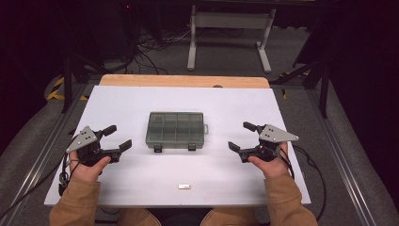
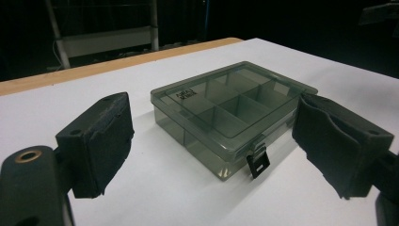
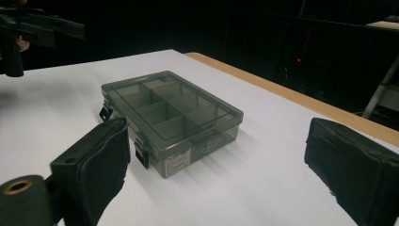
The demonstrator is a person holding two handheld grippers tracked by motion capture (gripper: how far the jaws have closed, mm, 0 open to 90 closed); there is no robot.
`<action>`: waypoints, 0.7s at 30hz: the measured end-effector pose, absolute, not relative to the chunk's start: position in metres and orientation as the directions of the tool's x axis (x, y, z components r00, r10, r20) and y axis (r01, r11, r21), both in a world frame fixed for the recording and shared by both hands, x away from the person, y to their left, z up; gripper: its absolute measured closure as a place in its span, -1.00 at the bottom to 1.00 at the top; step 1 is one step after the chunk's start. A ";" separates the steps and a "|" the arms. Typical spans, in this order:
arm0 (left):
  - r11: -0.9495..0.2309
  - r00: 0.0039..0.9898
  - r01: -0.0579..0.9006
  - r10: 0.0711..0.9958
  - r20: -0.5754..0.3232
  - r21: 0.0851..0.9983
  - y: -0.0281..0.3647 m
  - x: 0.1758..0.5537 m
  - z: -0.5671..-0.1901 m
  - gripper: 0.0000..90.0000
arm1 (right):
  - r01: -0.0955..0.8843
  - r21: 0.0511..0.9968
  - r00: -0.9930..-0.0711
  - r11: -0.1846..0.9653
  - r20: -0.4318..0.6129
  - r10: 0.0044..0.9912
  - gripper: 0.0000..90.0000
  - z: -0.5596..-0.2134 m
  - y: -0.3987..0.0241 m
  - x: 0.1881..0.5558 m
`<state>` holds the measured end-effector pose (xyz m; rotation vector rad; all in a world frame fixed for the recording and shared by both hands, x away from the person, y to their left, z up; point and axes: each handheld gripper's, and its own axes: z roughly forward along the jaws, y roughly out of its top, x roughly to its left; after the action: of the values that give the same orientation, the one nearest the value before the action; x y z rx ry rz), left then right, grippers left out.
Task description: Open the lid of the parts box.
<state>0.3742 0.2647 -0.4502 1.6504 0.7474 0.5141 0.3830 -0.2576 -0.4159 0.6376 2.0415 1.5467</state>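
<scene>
Box: a smoky see-through compartment box [image 1: 176, 130] lies flat in the middle of the white tabletop [image 1: 235, 176], lid down, its two black latches [image 2: 258, 162] facing the person, probably so they can be reached from the near side.
Latches: they hang loose at the front edge in the left gripper view (fastened or not is hard to tell).
Contents: the compartments look empty, though the tinted lid blurs the far ones.
Left gripper: the left gripper [image 1: 117, 138] stands to the left of the box, well apart from it, jaws wide with nothing between them, aimed at the box.
Right gripper: the right gripper [image 1: 242, 136] mirrors it on the right side, jaws spread wide and empty.
Small piece: a little pale metal piece [image 1: 184, 187] lies near the tabletop's front edge, too small to identify.
Surroundings: dark, with cables and a stand barely legible.
</scene>
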 end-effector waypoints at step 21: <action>-0.112 0.696 0.192 0.716 -0.055 0.975 0.263 0.373 -0.450 -0.71 | 0.066 0.961 -0.768 0.268 -0.123 0.629 -0.82 -0.417 -0.255 0.383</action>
<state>0.3733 0.2630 -0.4499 1.6586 0.7442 0.5225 0.3830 -0.2554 -0.4165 0.6256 2.0547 1.5226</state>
